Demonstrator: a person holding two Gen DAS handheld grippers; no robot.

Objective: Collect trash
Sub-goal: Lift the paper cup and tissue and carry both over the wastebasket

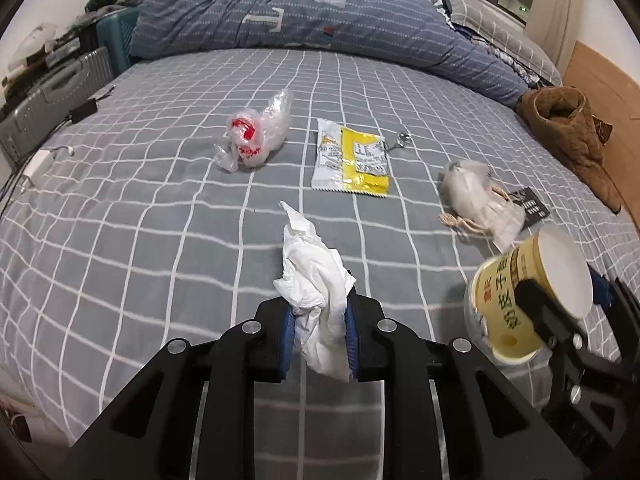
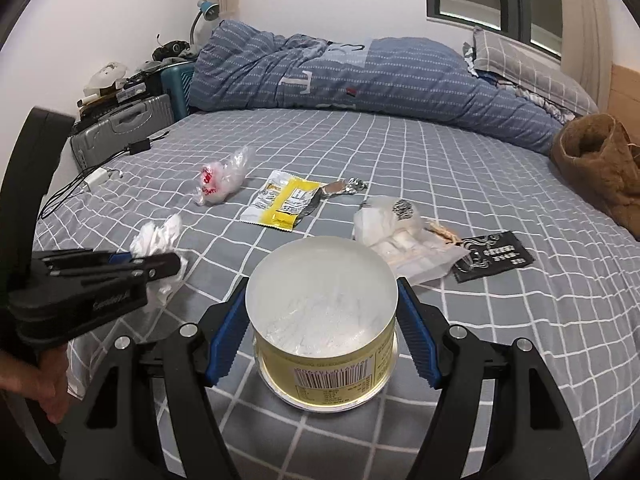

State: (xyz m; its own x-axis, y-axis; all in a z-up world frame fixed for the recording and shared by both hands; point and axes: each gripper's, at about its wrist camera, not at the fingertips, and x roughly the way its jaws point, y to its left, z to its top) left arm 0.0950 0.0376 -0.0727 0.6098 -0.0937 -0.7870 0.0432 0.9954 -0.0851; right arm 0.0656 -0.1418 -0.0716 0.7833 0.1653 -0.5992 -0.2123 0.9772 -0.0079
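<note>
My left gripper [image 1: 320,336] is shut on a crumpled white tissue [image 1: 316,276] and holds it just above the grey checked bed sheet [image 1: 160,220]. In the right wrist view the left gripper [image 2: 160,264] shows from the side with the tissue [image 2: 158,236]. My right gripper [image 2: 322,332] is shut on a yellow round tub [image 2: 324,320] with a white lid, its blue pads against both sides. The tub [image 1: 528,292] appears tilted at the right of the left wrist view. Still lying on the sheet are a clear bag with red print [image 1: 256,132], a yellow-white wrapper [image 1: 352,160] and a white bag with wooden sticks [image 1: 476,200].
A black sachet [image 2: 494,256] and a foil scrap [image 2: 344,188] also lie on the sheet. A blue duvet [image 1: 320,24] is heaped at the far side, a brown garment [image 1: 568,132] at the right edge. A grey suitcase [image 1: 52,96] and charger cables [image 1: 36,164] are at the left.
</note>
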